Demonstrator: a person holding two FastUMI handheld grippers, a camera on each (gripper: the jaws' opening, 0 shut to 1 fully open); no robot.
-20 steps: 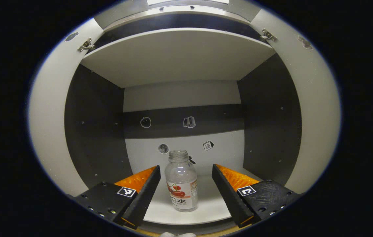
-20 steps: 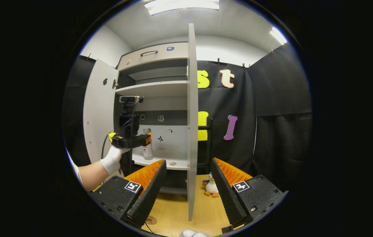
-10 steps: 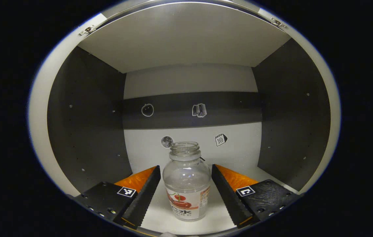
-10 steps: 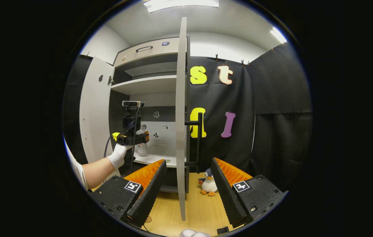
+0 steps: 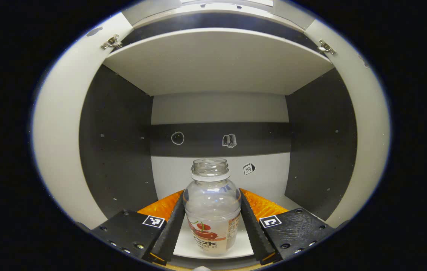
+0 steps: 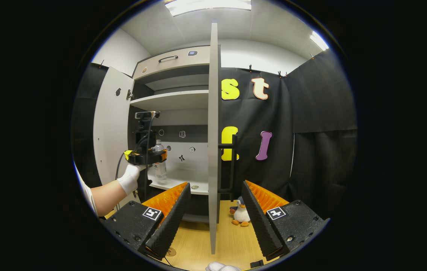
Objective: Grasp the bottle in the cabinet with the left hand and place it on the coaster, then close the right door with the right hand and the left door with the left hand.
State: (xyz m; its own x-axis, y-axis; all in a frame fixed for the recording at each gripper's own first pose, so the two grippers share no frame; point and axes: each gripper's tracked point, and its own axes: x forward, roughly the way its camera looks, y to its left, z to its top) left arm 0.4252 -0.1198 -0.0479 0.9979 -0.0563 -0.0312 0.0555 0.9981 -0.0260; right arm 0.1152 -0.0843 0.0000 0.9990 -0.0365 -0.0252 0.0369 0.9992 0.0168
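Bottle (image 5: 212, 210) upright between left gripper (image 5: 211, 226) fingers, both pressing its sides | right gripper (image 6: 215, 222) fingers wide apart, empty

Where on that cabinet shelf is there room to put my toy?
Bare shelf lies between the bottle and the right door, bar one small round thing. It's crowded at the bottle, where the left gripper is clamped.

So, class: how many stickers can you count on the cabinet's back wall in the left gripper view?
3: an apple outline sticker and a books sticker on the dark band, and a calendar sticker below. The bottle may hide more.
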